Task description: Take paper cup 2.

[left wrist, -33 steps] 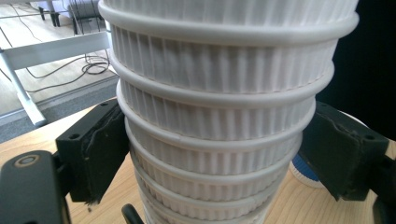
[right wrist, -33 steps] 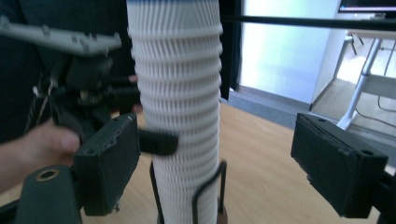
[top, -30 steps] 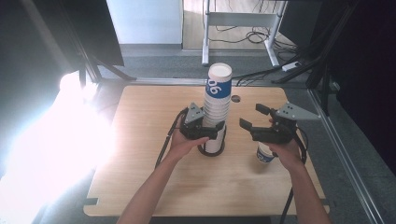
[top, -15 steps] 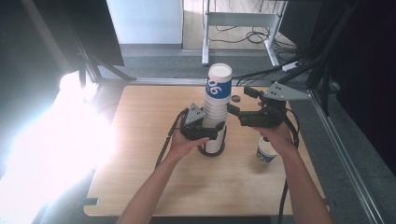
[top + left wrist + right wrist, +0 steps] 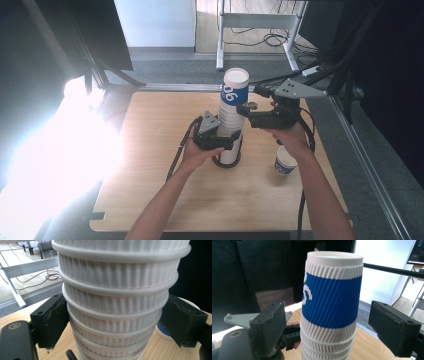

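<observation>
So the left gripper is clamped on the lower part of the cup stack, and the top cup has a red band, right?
Not quite: the top cup has a blue band, not red, as the right gripper view shows. The left gripper is indeed clamped on the lower part of the cup stack.

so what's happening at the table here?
A person is working a tall stack of upside-down ribbed white paper cups. The left gripper clamps the stack low down. The right gripper, jaws just opening and not touching, brackets the blue-banded top cup. One separated blue-and-white paper cup stands upright on the wooden table.
</observation>
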Demonstrator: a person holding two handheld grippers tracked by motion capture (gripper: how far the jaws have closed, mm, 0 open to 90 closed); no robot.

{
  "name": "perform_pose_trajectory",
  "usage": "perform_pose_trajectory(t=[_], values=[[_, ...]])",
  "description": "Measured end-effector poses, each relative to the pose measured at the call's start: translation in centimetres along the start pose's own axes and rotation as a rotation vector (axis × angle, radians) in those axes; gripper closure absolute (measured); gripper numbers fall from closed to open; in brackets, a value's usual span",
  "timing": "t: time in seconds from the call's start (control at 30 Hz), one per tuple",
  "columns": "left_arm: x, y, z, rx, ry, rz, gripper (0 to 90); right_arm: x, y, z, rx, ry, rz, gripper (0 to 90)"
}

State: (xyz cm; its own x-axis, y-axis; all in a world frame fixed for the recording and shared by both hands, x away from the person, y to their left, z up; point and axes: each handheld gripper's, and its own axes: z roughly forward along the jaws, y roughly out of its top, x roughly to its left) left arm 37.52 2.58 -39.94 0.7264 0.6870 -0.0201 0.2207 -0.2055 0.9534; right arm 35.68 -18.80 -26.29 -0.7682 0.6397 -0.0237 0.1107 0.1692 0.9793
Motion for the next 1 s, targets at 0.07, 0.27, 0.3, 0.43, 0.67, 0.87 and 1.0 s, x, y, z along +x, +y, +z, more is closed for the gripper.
perform_pose_trajectory(t=[0.07, 0.27, 0.3, 0.43, 0.67, 0.87, 1.0], values=[[0.0, 0.0, 0.0, 0.0, 0.001, 0.0, 13.1, 0.0, 0.2, 0.3, 0.003, 0.002, -0.001, 14.6], [-0.1, 0.0, 0.0, -0.002, -0.001, -0.002, 13.1, 0.2, 1.0, 1.1, 0.009, 0.003, -0.006, 14.1], [-0.1, 0.0, 0.0, -0.002, 0.0, -0.001, 13.1, 0.2, 1.1, 1.2, 0.011, 0.004, -0.007, 13.9], [-0.1, 0.0, 0.0, -0.002, 0.0, -0.001, 13.1, 0.4, 1.7, 1.8, 0.016, -0.005, -0.012, 13.6], [-0.4, 0.0, 0.1, -0.001, -0.001, 0.007, 13.1, 0.0, 2.1, 2.7, 0.033, -0.024, -0.008, 13.8], [-0.5, 0.0, 0.2, 0.0, -0.005, 0.011, 13.2, -0.4, 2.2, 3.6, 0.051, -0.035, 0.001, 15.9], [-0.4, 0.0, 0.2, 0.0, -0.006, 0.006, 13.2, -0.5, 2.1, 4.1, 0.048, -0.033, -0.006, 24.6]])
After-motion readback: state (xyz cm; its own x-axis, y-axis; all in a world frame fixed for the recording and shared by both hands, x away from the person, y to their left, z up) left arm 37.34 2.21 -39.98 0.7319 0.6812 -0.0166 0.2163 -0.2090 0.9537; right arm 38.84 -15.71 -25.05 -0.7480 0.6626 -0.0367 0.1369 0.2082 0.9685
